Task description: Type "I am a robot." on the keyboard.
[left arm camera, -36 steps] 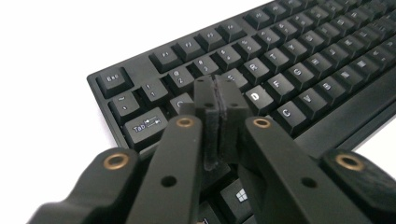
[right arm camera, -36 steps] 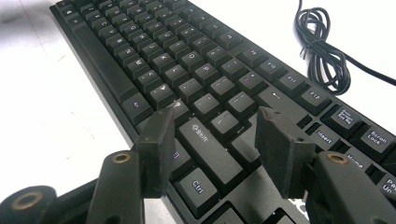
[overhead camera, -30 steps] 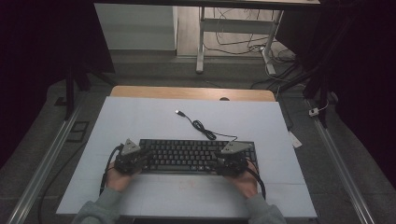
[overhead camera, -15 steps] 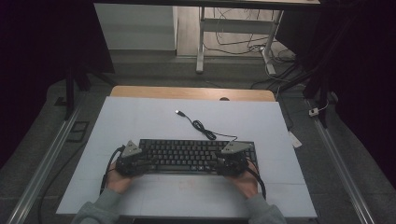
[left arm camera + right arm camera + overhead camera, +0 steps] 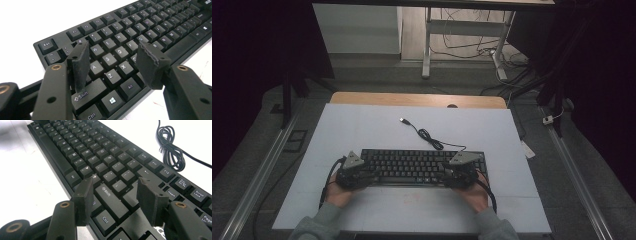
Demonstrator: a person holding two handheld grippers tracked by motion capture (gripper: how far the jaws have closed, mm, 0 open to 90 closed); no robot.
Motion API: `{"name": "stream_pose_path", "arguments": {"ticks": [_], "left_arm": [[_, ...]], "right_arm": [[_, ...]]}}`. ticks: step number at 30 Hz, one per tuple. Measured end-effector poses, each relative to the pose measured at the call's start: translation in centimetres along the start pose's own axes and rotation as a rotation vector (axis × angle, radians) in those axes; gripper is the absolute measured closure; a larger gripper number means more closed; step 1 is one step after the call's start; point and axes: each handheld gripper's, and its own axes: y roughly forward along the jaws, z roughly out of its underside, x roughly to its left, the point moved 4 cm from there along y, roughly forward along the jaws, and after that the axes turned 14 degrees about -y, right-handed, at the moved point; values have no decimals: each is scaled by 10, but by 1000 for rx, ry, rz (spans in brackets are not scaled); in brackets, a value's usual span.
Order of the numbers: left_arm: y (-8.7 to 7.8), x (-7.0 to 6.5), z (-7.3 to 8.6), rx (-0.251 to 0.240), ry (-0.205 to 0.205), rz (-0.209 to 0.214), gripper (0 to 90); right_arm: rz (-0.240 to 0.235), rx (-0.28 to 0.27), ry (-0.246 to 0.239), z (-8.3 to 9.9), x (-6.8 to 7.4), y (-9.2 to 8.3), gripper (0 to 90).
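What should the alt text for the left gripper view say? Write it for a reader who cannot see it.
The left gripper, jaws open with nothing between them, hovers over the left end of a black keyboard, above the A, S, Z and X keys. The keyboard lies on a white table.

kbd point(image 5: 422, 166) black, flat on white table point(image 5: 362, 125) | L gripper point(image 5: 371, 174) at kbd's left end, R gripper point(image 5: 443, 176) at right end | USB cable point(image 5: 427, 135) loose behind kbd
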Motion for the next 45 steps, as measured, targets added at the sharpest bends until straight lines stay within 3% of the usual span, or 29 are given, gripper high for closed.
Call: {"name": "stream_pose_path", "arguments": {"ticks": [8,15,20,28,38,45], "left_arm": [[0,1,1,4,4,-2,441],[-1,-1,2,4,9,-5,435],[-1,-1,1,-8,2,-16,436],[-1,-1,2,-6,6,-17,433],[1,-1,3,1,10,-25,427],[1,-1,3,3,12,-25,426]], "right_arm": [[-6,-17,8,-7,4,2,472],[-23,-29,3,-24,14,12,505],[-54,-23,-6,-36,22,24,623],[-99,-19,9,-51,28,39,890],[-115,42,11,-56,37,64,895],[-113,67,-18,-56,41,73,894]]}}
